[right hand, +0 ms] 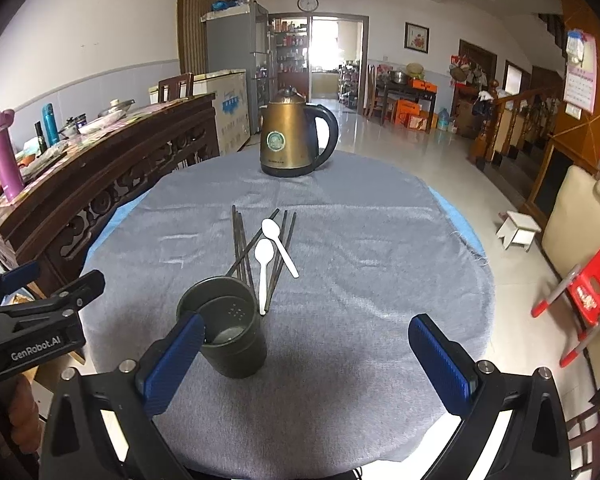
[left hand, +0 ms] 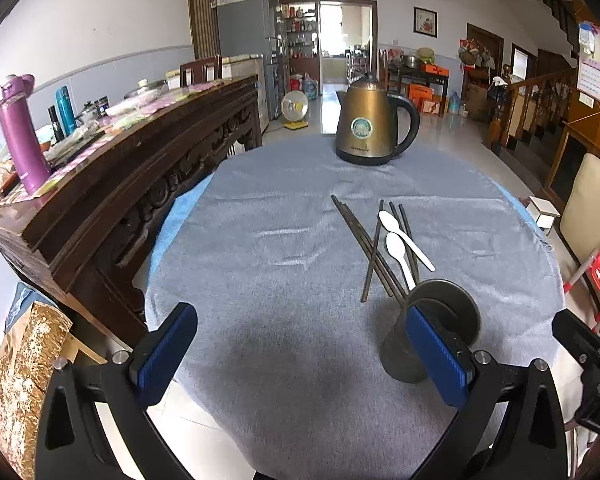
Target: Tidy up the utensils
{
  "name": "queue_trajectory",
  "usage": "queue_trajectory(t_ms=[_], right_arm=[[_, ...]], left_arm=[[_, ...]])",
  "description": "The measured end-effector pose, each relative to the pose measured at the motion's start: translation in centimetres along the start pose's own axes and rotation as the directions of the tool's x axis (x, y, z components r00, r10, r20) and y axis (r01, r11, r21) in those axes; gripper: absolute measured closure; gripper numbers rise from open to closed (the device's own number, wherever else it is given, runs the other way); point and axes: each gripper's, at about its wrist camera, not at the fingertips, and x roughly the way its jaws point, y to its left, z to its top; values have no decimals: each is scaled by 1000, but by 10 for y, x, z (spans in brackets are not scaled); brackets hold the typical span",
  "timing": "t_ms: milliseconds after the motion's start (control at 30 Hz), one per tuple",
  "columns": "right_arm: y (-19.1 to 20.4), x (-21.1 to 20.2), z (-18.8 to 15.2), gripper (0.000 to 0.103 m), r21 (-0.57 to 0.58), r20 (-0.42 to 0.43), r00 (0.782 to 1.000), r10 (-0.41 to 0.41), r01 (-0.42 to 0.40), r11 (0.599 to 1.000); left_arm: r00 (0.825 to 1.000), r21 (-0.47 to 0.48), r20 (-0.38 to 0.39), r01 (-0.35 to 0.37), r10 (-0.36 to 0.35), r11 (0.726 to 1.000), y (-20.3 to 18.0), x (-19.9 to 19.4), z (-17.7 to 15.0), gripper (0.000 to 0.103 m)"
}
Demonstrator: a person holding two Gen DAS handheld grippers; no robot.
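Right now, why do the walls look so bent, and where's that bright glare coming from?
Both views are fisheye, so walls and the table edge bow outward. In the right wrist view the far doorway is blown out white; in the left wrist view it is milder. A soft shadow lies on the cloth between the left tongs.

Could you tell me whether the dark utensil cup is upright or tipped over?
Upright: the dark cylindrical metal cup stands on its base on the grey tablecloth, its open mouth facing up.
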Motion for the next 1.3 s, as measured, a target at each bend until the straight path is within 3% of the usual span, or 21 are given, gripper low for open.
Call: queue_trajectory(t_ms=[233,400,467,533,700,800,1067,1233,1300], right_arm=[[-23,57,26,0,56,-83,988,128,-123,991],[-40,119,54,0,122,-157,956,248,-230,966],[-44,151,65,5,147,-179,942,285,-261,954],[-46,179,72,14,163,-209,929,306,-276,947],[-37,245,86,40,161,-293,883,366,-332,930],[-30,276,94,44,186,-315,852,417,-375,908],[-10,337,115,44,185,-346,803,486,-449,874],[1,363,117,44,197,-377,767,518,-480,855],[5,369,115,43,175,-400,776,488,-458,872]], left_arm=[[996,-25,-88,-11,9,1000,12,60,31,0],[983,-67,-180,13,-25,998,18,118,54,0],[974,-88,-220,38,-56,995,17,140,60,1],[965,-84,-247,67,-86,994,11,159,64,10],[943,-57,-306,123,-134,991,-1,189,64,46],[934,-48,-315,160,-167,986,-5,199,64,52],[912,-78,-319,245,-257,966,-9,215,70,52],[888,-102,-348,284,-301,953,-14,228,69,52],[884,-96,-351,294,-309,951,-18,230,69,52]])
